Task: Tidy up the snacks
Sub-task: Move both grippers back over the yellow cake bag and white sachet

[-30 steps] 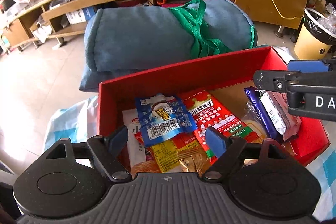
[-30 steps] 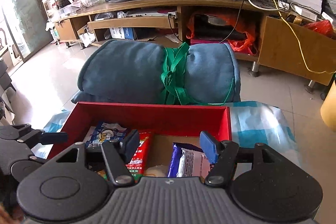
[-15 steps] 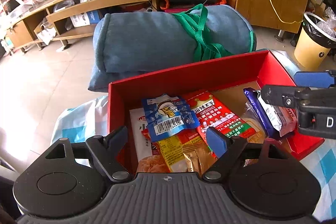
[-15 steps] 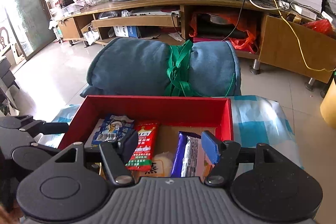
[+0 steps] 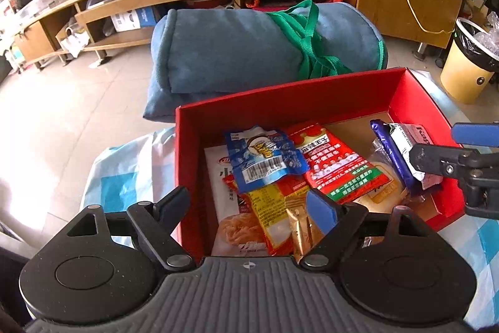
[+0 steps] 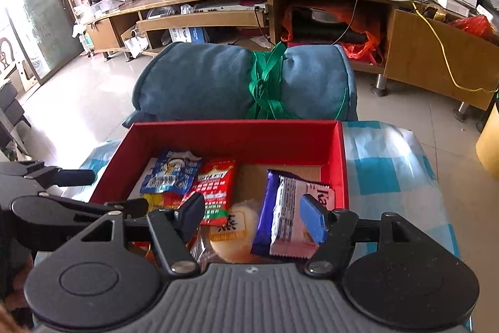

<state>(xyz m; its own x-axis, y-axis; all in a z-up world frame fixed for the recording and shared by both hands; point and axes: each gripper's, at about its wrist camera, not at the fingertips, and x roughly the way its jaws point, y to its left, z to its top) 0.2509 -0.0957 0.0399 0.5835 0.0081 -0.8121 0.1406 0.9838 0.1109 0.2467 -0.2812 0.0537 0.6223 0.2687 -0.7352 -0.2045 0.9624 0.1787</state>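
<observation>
Hovering over a red box (image 6: 237,139) of snacks, both grippers stand with fingers spread and nothing grasped. Left gripper (image 5: 249,205): poised above the box's near left corner, over a yellow packet (image 5: 268,208) and a blue packet (image 5: 265,158). Right gripper (image 6: 252,214): poised above a purple-and-white wrapped bar (image 6: 283,214) lying in the box's right half, beside a red packet (image 6: 215,189). The box rests on a blue-checked cloth (image 6: 389,164), in front of a rolled blue cushion (image 6: 218,83).
</observation>
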